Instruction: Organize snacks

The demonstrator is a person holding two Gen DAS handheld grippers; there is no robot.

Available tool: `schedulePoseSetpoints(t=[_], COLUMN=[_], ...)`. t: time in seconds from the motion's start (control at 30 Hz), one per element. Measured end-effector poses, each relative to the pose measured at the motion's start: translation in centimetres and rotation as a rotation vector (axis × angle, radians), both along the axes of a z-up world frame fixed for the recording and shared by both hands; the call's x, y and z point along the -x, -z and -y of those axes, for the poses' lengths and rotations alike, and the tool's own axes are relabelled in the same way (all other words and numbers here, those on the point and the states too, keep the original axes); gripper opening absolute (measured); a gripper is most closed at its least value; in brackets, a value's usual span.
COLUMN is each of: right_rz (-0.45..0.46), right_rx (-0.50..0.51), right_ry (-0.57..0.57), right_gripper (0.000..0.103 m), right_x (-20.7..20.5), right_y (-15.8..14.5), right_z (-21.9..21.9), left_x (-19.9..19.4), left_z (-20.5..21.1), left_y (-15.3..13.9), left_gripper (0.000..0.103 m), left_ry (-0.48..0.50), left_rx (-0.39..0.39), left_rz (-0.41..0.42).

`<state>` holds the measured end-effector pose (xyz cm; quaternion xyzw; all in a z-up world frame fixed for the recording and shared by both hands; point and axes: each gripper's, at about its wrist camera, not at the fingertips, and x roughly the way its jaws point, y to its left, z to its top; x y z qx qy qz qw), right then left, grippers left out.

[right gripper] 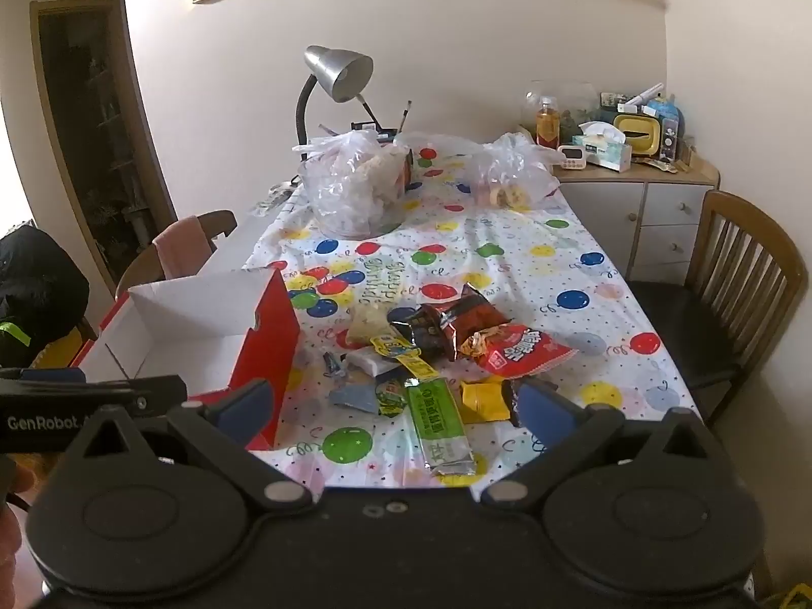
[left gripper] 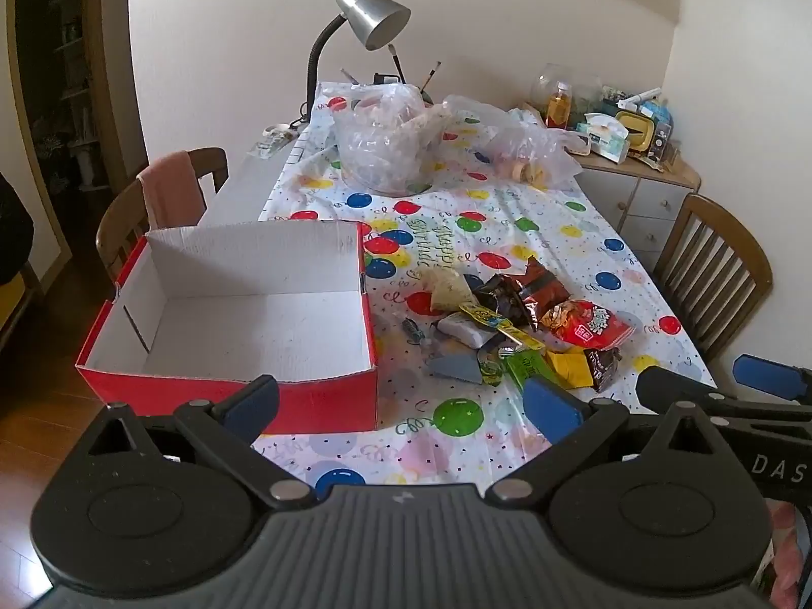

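**snackpacker:** Fingers (left gripper: 550,408) on both our tools are spread as wide as they go, nothing between them. Our left gripper (left gripper: 401,406) hangs over the near edge of the red box (left gripper: 325,396), our right gripper (right gripper: 401,408) sits just short of the snack pile (right gripper: 441,355). Box is empty, white inside, open top, left of the pile on the balloon tablecloth (left gripper: 507,213). So we're at square one, looks like.

**tidytable:** Agreed, nothing packed yet as far as we can tell. We'd start with the green wrapper (right gripper: 441,421), since it lies flat and nearest our right tool, a bit apart from the rest. We'd come down across its short width, not its length, so the pads bite the middle and it doesn't flop.

**snackpacker:** And the red chip bag (right gripper: 522,352)?

**tidytable:** Puffy and crinkly, probably slippery. We'd pinch a sealed edge instead of squeezing the belly. It touches the dark bag (right gripper: 431,335), so we lift straight up before swinging left. We'd guess the left tool is best steadying the box wall.
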<state>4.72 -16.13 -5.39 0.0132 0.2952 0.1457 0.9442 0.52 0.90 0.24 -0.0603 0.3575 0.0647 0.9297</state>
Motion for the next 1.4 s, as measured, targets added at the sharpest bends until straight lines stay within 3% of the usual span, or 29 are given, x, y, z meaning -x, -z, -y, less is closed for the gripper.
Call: schedulePoseSetpoints(t=[1.4], right_rz=[0.021], right_rx=[-0.005], right_ry=[0.004], right_gripper=[0.103], right_x=[0.17], right_y=[-0.18], right_z=[0.15], left_x=[-0.08], left_z=[0.00], left_y=[0.19], left_gripper=[0.103], left_ry=[0.004], left_rx=[-0.003], left_rz=[-0.003])
